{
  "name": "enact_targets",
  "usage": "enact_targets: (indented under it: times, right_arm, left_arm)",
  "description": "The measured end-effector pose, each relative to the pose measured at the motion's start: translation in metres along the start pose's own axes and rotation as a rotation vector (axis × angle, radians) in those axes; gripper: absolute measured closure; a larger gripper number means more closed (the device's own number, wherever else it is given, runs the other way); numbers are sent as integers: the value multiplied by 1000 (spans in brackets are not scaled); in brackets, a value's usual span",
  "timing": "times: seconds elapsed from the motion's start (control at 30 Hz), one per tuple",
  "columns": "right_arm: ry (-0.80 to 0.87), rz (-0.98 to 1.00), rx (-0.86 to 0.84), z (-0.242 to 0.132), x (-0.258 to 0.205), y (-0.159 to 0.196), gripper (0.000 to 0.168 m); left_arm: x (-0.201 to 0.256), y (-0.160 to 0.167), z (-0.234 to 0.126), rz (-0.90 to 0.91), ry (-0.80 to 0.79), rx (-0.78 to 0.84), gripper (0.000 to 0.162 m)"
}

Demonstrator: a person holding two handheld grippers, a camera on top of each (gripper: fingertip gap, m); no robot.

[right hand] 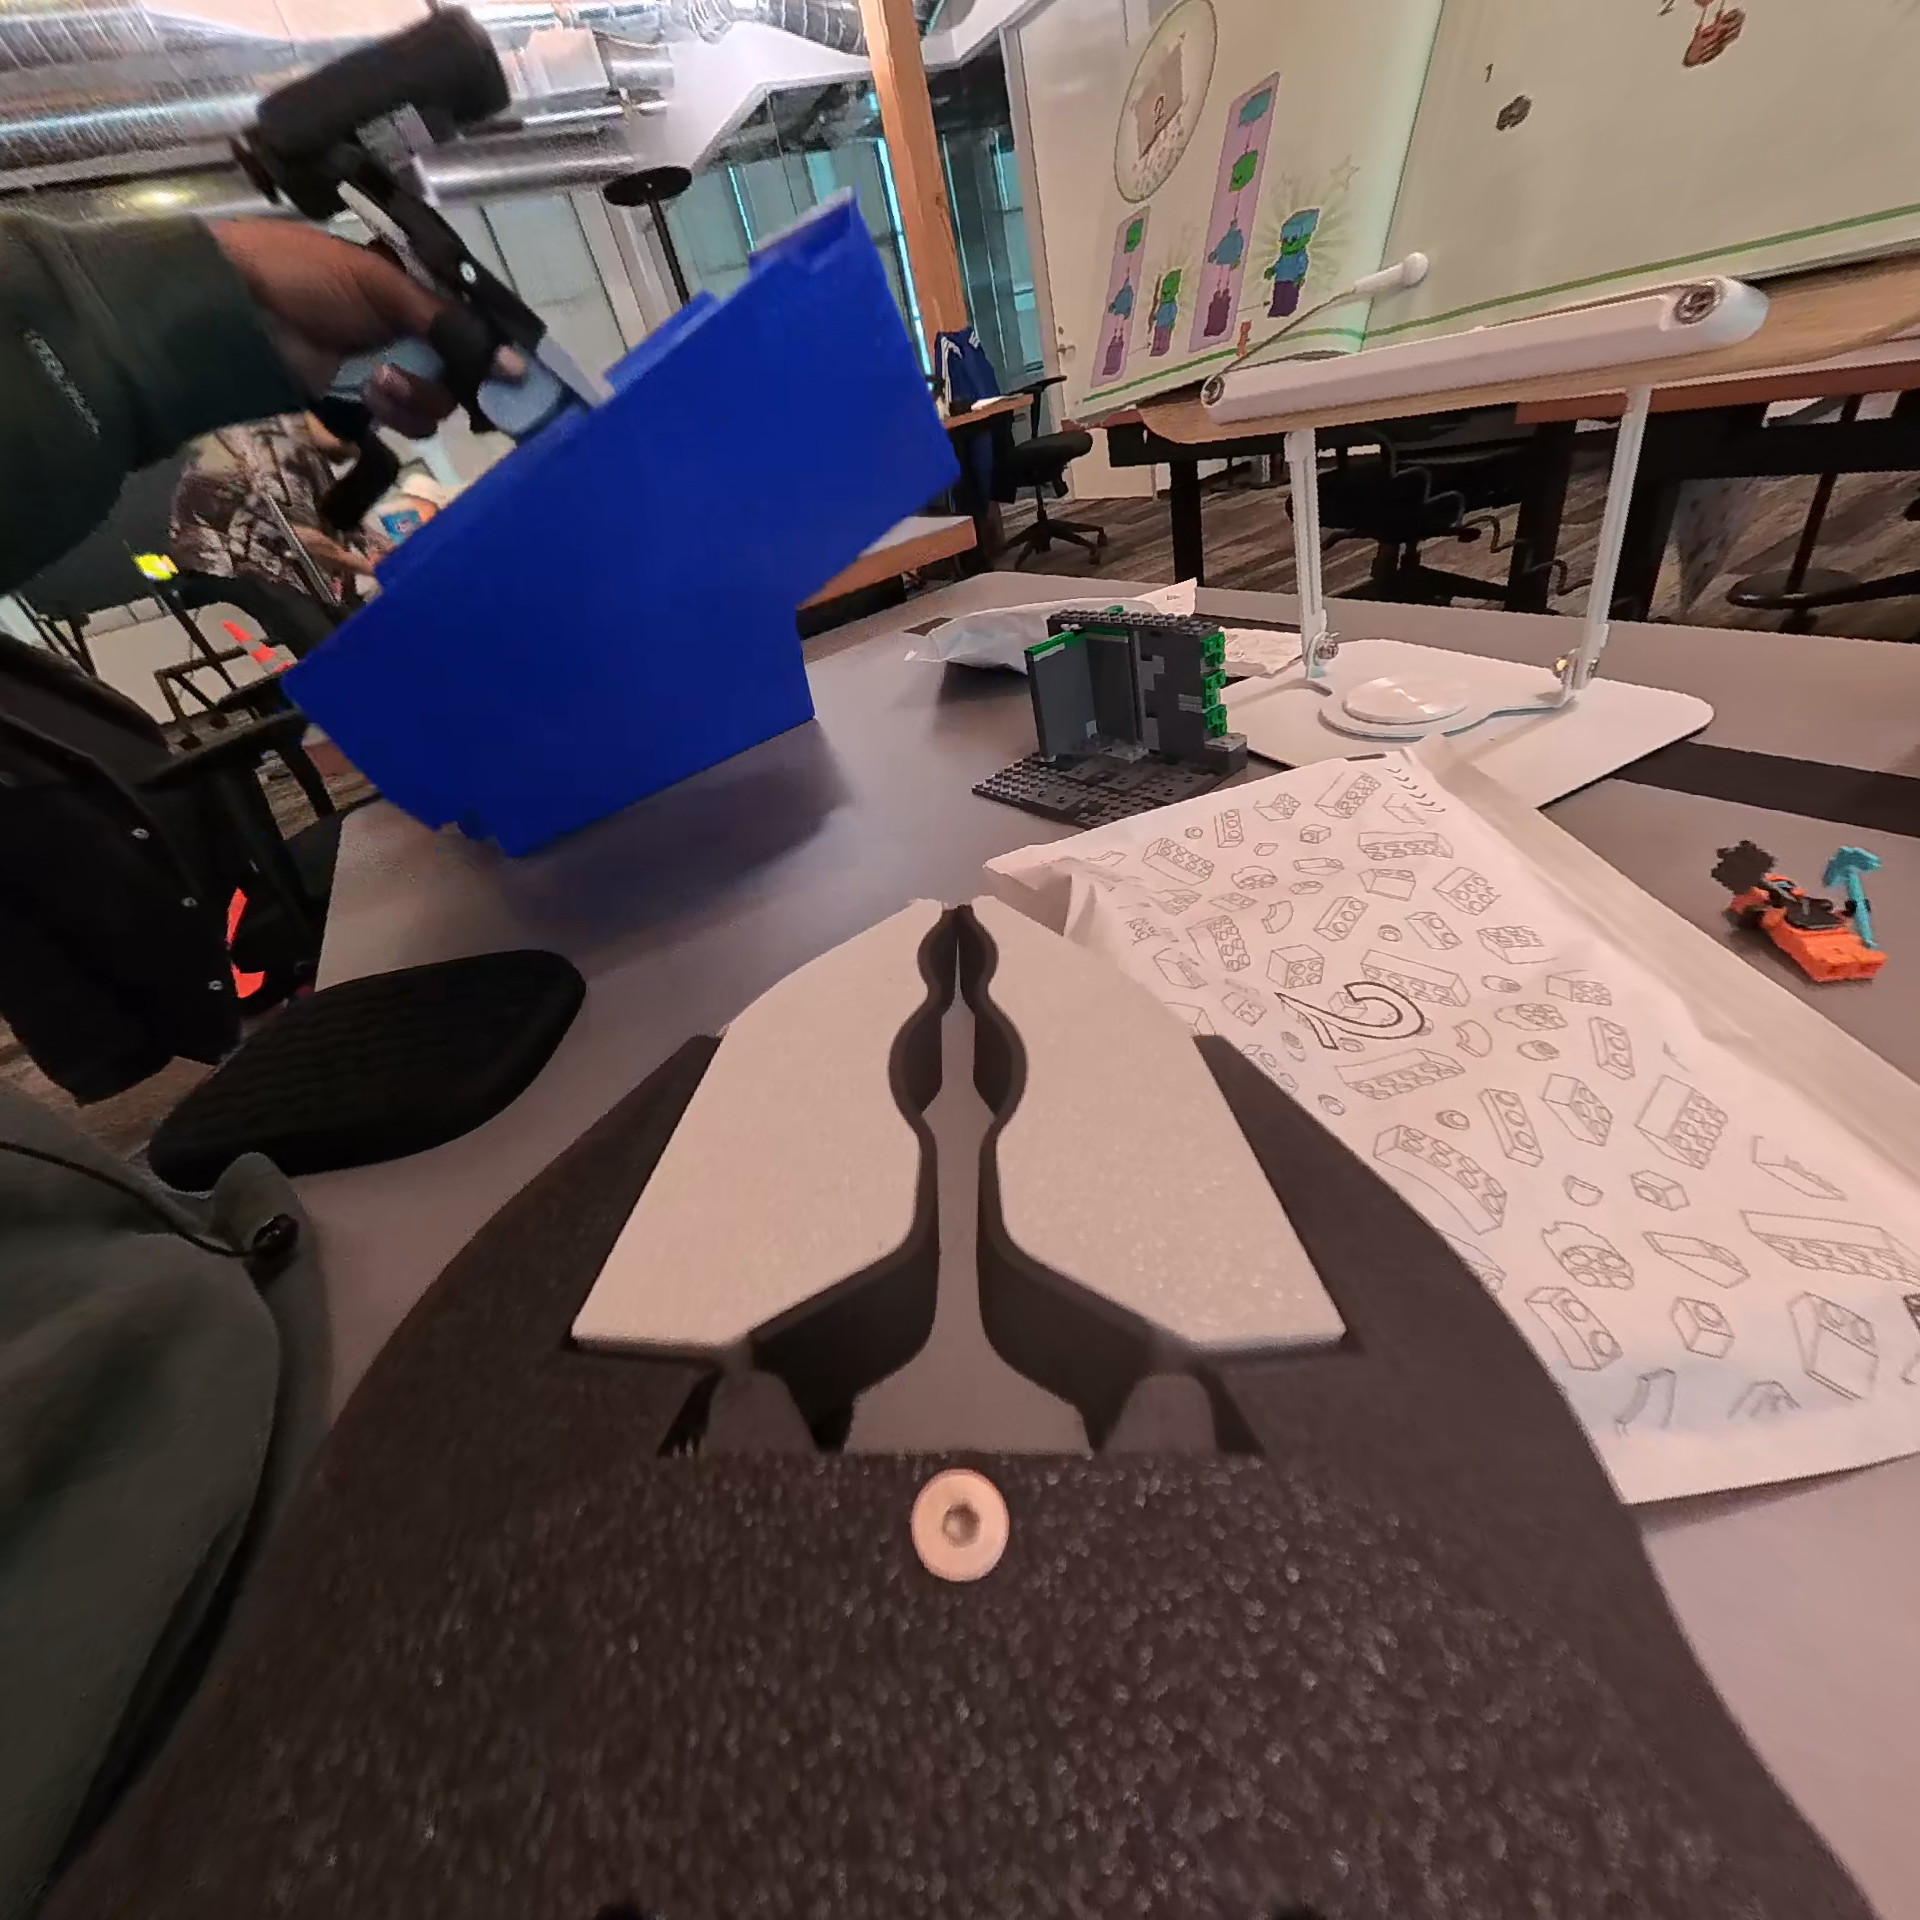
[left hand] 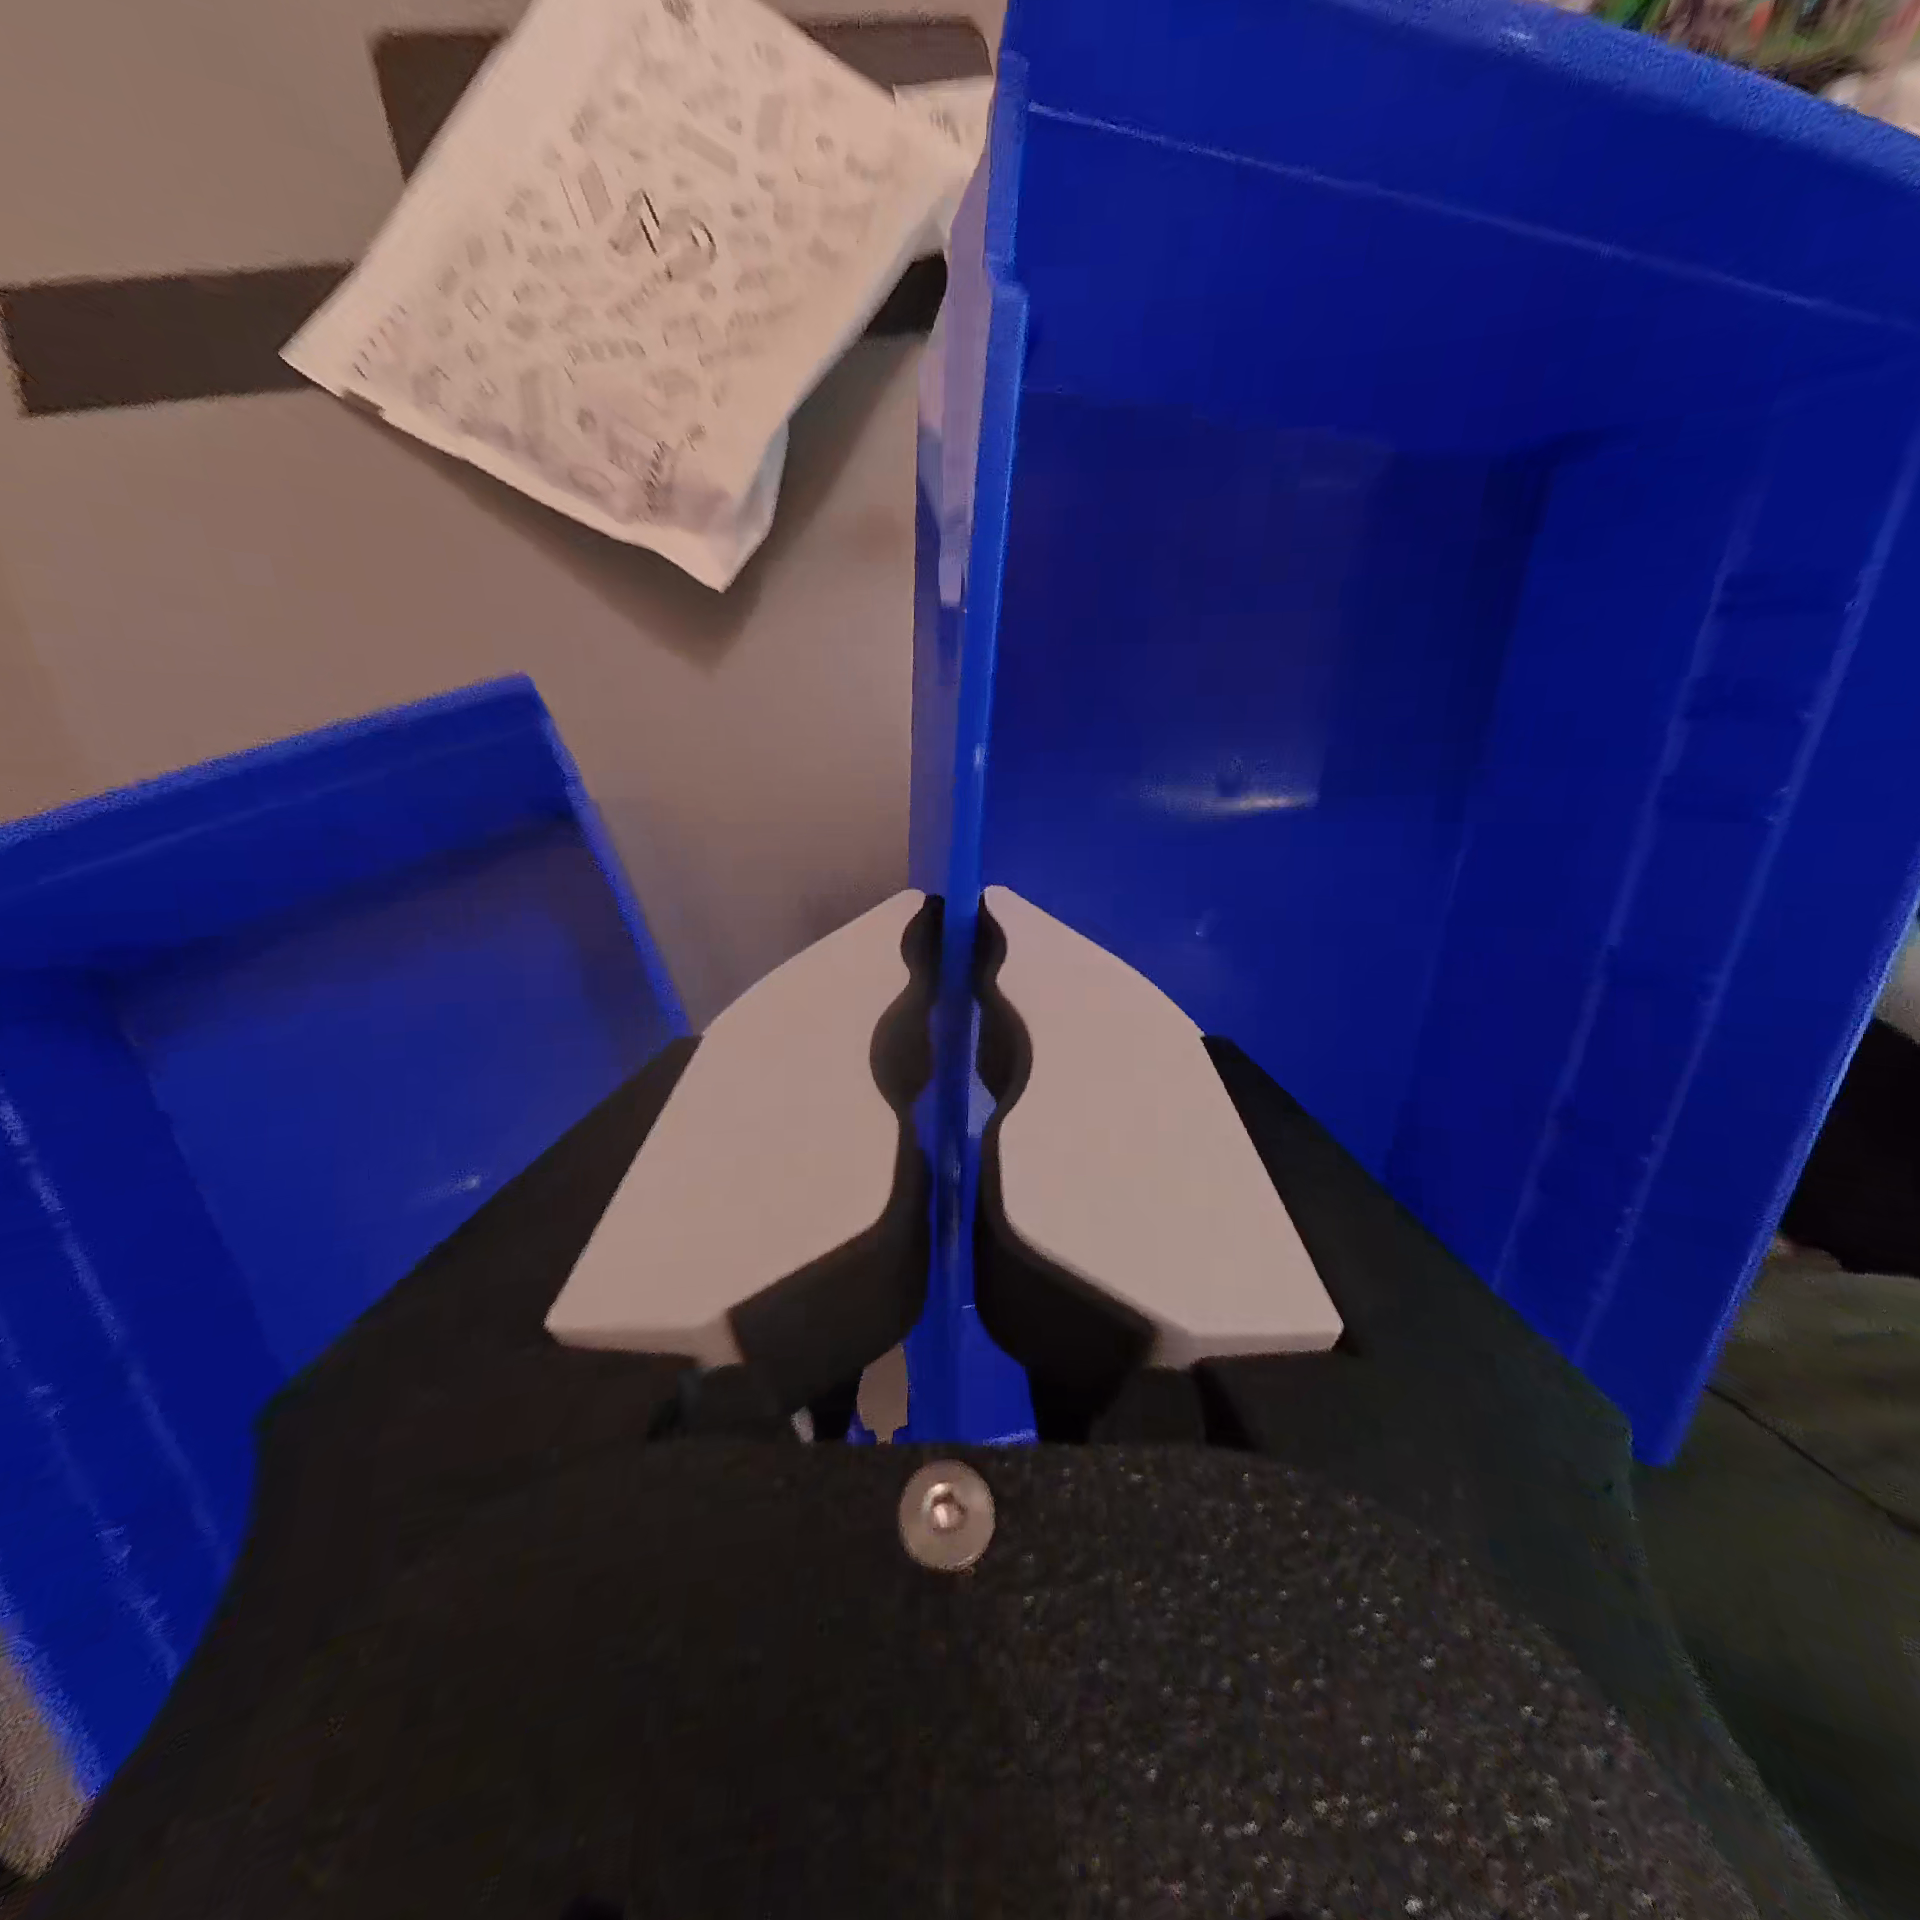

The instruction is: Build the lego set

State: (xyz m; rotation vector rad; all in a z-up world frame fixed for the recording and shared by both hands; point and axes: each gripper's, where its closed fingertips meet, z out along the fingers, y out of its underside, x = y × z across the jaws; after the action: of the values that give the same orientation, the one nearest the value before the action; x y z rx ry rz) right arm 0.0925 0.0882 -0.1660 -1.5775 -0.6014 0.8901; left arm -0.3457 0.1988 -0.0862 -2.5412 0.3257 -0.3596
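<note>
My left gripper is shut on the side wall of a blue plastic bin and holds it lifted and tilted above the grey table; the bin looks empty inside. In the right wrist view the same bin hangs tilted in the air from the left gripper, held by a person's hand. My right gripper is shut and empty, low over the table. A dark grey lego build with green bricks stands on its baseplate beyond it. A white paper parts bag printed with bricks lies to the right.
A second blue bin sits on the table at lower left. The paper bag lies beyond it over black tape. A small orange lego piece lies far right. A white stand holds an instruction booklet. A black chair armrest is at the left edge. My hands' fingertips stand some 45 cm from each other. The small orange lego piece is about 30 cm from my right fingertips.
</note>
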Motion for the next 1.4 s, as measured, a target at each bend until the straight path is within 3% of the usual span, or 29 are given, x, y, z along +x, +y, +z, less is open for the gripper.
enact_targets:
  times: [0.33,0.5,0.63,0.8,1.03,1.4]
  right_arm:
    - [-4,9,-24,3,0,5,168]
    - [-5,17,-48,7,1,10,168]
    - [-2,14,-67,12,0,13,168]
    - [2,-14,-103,18,-3,18,168]
    - [3,-63,-144,28,-8,20,168]
    - [-18,-90,-184,45,-17,25,168]
  left_arm:
    - [-72,-50,-101,-101,-165,131,157]
    - [-128,-40,-150,-183,-293,108,157]
    - [-168,-13,-167,-250,-344,39,157]
    - [-216,33,-158,-330,-380,-42,157]
    - [-250,91,-110,-379,-360,-166,155]
    - [-246,114,-63,-316,-239,-271,157]
